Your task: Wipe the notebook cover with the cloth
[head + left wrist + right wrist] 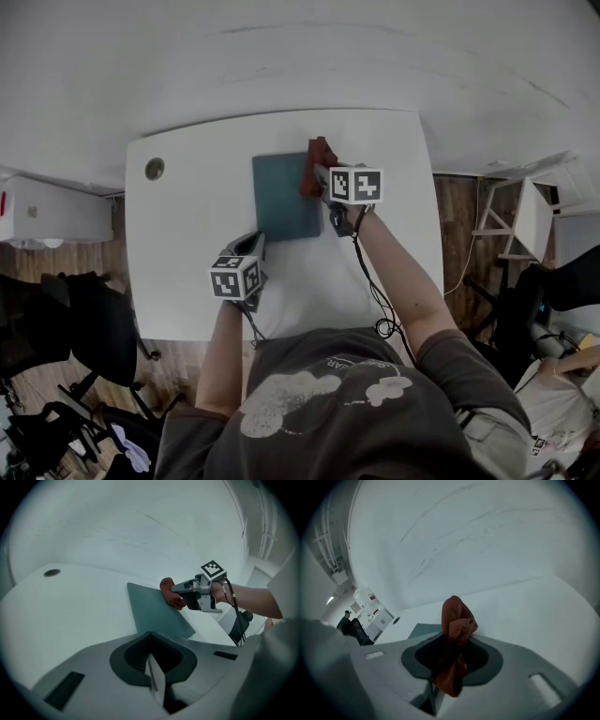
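Observation:
A dark teal notebook (285,196) lies flat on the white table (187,234), also seen in the left gripper view as the notebook (157,610). My right gripper (317,176) is shut on a bunched red cloth (317,164), which sits at the notebook's right edge. In the right gripper view the cloth (454,641) fills the jaws, and a corner of the notebook (423,630) shows behind. My left gripper (253,246) rests near the notebook's near left corner, jaws shut with nothing between them (152,674).
A round cable hole (155,169) is at the table's far left. Black office chairs (84,328) stand to the left of the table, white furniture (525,216) to the right. A cable (375,300) trails from the right gripper across the table.

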{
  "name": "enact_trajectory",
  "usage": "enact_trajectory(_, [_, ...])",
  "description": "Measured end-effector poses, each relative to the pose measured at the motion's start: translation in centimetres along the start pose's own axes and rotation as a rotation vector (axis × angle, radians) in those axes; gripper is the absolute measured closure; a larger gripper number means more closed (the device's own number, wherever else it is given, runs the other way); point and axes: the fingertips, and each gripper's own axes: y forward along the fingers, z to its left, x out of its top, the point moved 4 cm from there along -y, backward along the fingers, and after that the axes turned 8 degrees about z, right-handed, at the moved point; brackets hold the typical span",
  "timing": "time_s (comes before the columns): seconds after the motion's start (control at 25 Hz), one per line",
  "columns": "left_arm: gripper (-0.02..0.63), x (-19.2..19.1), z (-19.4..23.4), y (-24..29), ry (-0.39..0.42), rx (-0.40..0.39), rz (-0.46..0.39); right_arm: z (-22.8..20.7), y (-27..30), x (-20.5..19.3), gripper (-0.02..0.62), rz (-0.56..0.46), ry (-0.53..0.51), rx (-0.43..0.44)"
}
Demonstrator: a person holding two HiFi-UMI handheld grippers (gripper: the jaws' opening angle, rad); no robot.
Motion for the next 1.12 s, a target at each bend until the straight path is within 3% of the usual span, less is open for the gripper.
enact_trajectory(0.68, [0.6, -0.1, -0.2, 0.0, -0.002, -0.003, 0.0, 2.1, -2.0, 0.9, 0.485, -0.056, -0.036, -0.001])
enact_trajectory(1.12, [0.6, -0.1, -0.1, -0.1, 0.0, -0.01, 0.003, 9.9, -0.4, -0.5, 0.485, -0.023, -0.074, 0.136])
